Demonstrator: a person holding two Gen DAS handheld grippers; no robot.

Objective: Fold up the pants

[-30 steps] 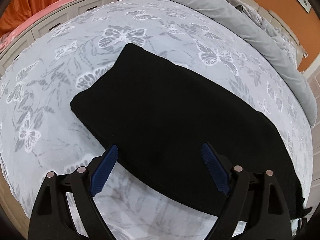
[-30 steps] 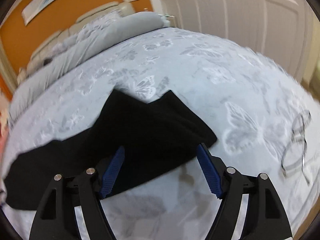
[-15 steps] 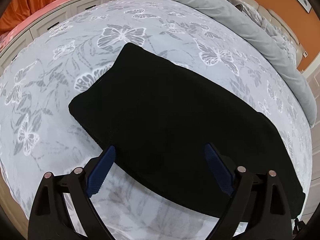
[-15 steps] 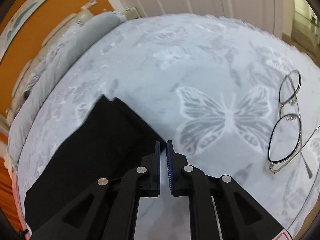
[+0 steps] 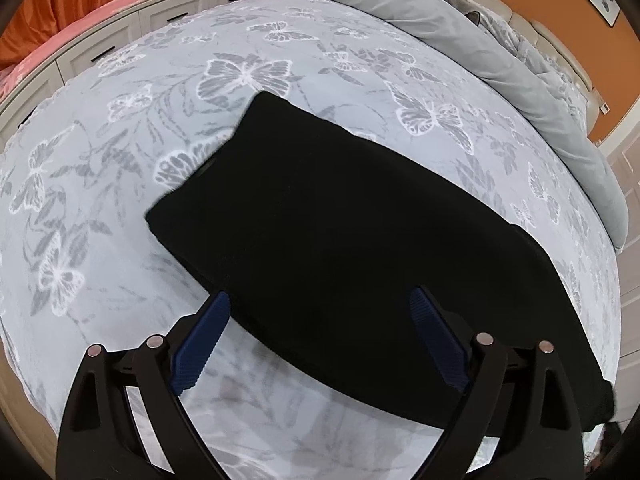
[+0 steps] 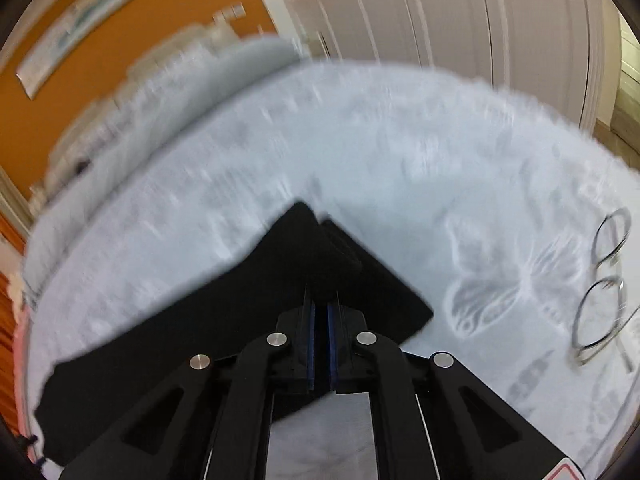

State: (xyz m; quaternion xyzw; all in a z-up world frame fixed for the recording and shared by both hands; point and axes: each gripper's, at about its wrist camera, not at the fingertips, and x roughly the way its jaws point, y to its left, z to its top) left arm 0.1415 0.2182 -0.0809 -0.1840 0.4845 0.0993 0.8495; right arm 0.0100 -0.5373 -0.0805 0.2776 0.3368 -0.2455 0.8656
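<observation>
Black pants (image 5: pixel 360 248) lie flat on the butterfly-print bedspread (image 5: pixel 120 200), a long folded strip running from ahead of the left gripper (image 5: pixel 320 320) off toward its right. Near long edge of the strip passes under the left fingertips; far edge lies well ahead, with open bedspread beyond it up to the rolled grey duvet (image 5: pixel 500 64). Left of the left gripper: bare bedspread out to the bed's edge. Left jaws stand wide, blue pads apart over the fabric, not pressing it. In the right wrist view the frame is motion-blurred. Right gripper (image 6: pixel 321 304) has just closed, and its pads pinch the leg-end corner of the pants (image 6: pixel 280 280), which rises in a small peak at the fingertips. Right of that gripper: open bedspread, then a pair of glasses (image 6: pixel 600 280), well apart from the pants. White doors (image 6: pixel 480 20) stand beyond the bed.
</observation>
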